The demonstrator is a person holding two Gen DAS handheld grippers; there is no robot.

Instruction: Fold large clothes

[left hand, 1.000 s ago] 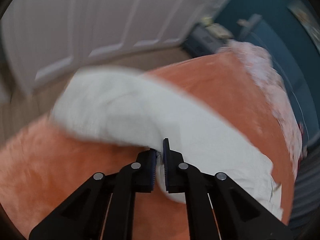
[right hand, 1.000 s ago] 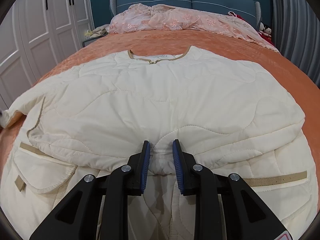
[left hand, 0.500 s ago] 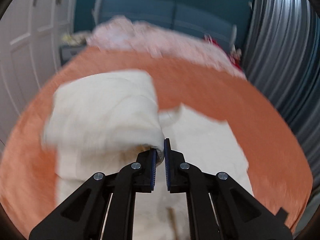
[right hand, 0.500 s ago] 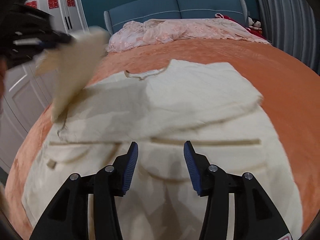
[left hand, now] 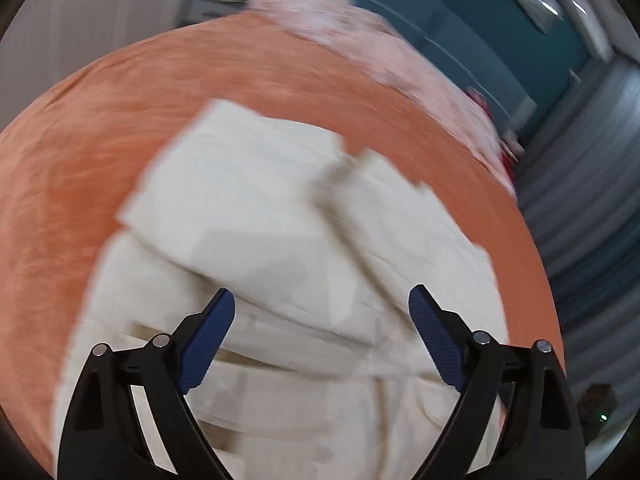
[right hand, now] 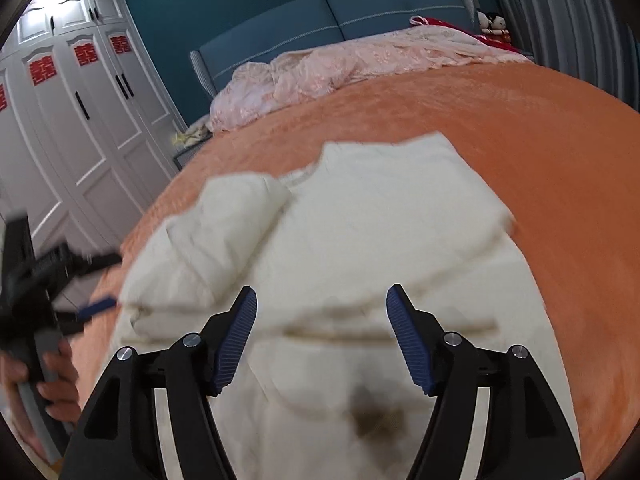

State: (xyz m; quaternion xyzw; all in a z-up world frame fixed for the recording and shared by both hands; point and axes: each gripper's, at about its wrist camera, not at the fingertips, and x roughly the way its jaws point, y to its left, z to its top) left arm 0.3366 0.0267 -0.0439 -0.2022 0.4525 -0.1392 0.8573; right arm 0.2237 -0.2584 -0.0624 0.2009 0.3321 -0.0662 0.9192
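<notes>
**Quilted coat lies part-folded on the plush bed**

Left wrist view: the left gripper [left hand: 320, 312] is opening, ribbed blue pads wide with nothing pinched, above the cream quilted coat [left hand: 280, 248], which is blurred on the fuzzy orange blanket [left hand: 120, 120]

Right wrist view: the right gripper [right hand: 322, 320] is opening too, empty, over the coat's near half; both puffy sleeves lie folded inward, and a lacy pink cover [right hand: 340, 68] is bunched far off

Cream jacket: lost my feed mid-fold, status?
Left gripper and right gripper opening, nothing between the pads. Cream jacket on orange blanket, both sleeves folded in. Nothing in the way.
</notes>
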